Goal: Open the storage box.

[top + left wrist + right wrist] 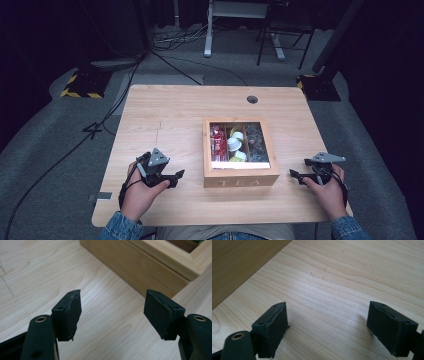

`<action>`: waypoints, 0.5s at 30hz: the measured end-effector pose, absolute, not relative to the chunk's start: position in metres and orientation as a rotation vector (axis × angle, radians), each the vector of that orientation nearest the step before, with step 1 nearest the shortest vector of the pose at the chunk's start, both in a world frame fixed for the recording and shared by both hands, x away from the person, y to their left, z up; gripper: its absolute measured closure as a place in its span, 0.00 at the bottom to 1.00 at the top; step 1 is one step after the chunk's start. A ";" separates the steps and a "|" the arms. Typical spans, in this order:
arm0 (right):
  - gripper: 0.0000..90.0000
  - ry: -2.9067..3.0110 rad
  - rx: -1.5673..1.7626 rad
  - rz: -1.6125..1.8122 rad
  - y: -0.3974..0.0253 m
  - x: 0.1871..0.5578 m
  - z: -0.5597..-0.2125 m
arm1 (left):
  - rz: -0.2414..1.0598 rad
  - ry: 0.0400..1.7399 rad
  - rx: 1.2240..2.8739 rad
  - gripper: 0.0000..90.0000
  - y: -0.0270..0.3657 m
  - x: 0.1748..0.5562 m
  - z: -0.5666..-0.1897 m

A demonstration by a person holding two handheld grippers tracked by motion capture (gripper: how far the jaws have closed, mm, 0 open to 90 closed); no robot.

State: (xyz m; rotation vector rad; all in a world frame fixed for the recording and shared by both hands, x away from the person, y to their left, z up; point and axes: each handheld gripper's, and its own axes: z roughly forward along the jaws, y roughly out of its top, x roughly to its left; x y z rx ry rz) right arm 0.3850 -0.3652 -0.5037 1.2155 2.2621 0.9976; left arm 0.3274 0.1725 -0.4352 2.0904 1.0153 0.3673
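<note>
While both hands rest near the table's [165,107] front edge, the left gripper [178,175] and right gripper [295,174] hold their jaws wide and empty, flanking the wooden tea box [240,179], its lid shut over sachets and capsules, mid-table.

Light wooden table [165,112] bearing one box

A wooden tea box [240,176] (lettered TEA on its front) sits right of centre; a round cable hole [252,99] near the far edge.
</note>
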 end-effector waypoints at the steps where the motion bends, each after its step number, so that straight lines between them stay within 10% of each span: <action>1: 0.19 2.264 1.215 0.998 -0.365 0.385 -0.504 | 0.361 1.008 2.083 0.34 0.170 0.326 -0.434; 15: 0.19 2.268 1.210 1.001 -0.366 0.384 -0.504 | 0.259 0.842 2.127 0.34 0.126 0.308 -0.433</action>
